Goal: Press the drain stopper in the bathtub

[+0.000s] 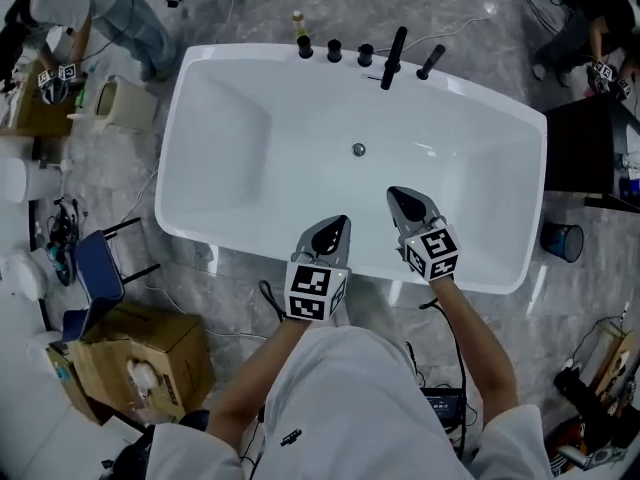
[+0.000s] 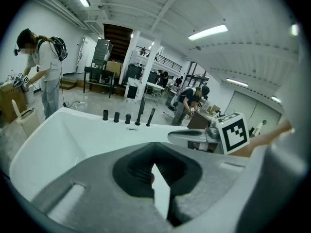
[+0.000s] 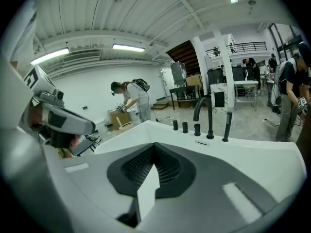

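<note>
Over the near side of the white bathtub (image 1: 250, 54), you held the left gripper (image 1: 341, 224) and right gripper (image 1: 397, 197) closed on nothing, well short of the drain stopper (image 1: 358, 149) at mid-floor. A slanted press risked skidding off its small cap.

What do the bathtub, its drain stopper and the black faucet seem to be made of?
The bathtub looks glossy white, probably acrylic or enamelled; its smooth walls carry soft reflections. The drain stopper is likely polished metal, a shiny silver-grey disc, though too small to be certain. The faucet looks matte black, probably coated metal; it shows hardly any shine.
</note>
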{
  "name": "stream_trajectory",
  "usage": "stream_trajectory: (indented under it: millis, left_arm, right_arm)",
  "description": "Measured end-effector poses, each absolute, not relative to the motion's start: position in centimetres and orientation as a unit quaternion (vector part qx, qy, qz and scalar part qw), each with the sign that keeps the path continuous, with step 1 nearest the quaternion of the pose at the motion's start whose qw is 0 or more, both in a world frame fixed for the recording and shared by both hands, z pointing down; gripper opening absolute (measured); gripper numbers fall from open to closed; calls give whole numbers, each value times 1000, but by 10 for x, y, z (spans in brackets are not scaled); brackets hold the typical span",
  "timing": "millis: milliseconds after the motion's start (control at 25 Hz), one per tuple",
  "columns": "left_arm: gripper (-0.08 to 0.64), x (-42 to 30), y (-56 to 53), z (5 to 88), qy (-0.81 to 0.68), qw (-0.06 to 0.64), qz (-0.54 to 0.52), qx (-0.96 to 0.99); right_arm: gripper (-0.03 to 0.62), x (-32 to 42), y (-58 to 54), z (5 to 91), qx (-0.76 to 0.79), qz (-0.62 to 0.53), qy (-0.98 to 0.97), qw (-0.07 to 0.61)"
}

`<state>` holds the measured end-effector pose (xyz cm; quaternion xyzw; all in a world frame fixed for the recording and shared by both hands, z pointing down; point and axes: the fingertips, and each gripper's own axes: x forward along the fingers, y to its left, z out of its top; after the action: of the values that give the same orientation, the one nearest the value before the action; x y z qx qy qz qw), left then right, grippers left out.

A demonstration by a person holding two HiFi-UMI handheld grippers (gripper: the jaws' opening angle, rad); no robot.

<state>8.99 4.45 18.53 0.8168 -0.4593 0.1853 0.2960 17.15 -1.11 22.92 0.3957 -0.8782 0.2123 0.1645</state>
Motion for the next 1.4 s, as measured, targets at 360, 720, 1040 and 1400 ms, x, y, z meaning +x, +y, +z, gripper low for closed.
stream_trajectory:
  millis: [360, 720, 1040, 1400]
  left_arm:
    - [-2, 93, 63, 99, -469, 254, 173, 828]
    - [-2, 117, 110, 18, -458, 212, 130, 854]
    - [-2, 133, 143, -9, -464, 184, 111, 859]
    - [-2, 152, 162, -1, -458, 181, 117, 863]
  right_arm:
    - [3, 170, 37, 97, 389, 170, -900, 100]
    - [3, 177, 94, 6, 407, 109, -905, 56]
    - [2, 187, 142, -15, 462, 152, -873, 17]
    - [-3, 190, 167, -35, 487, 82, -870, 2]
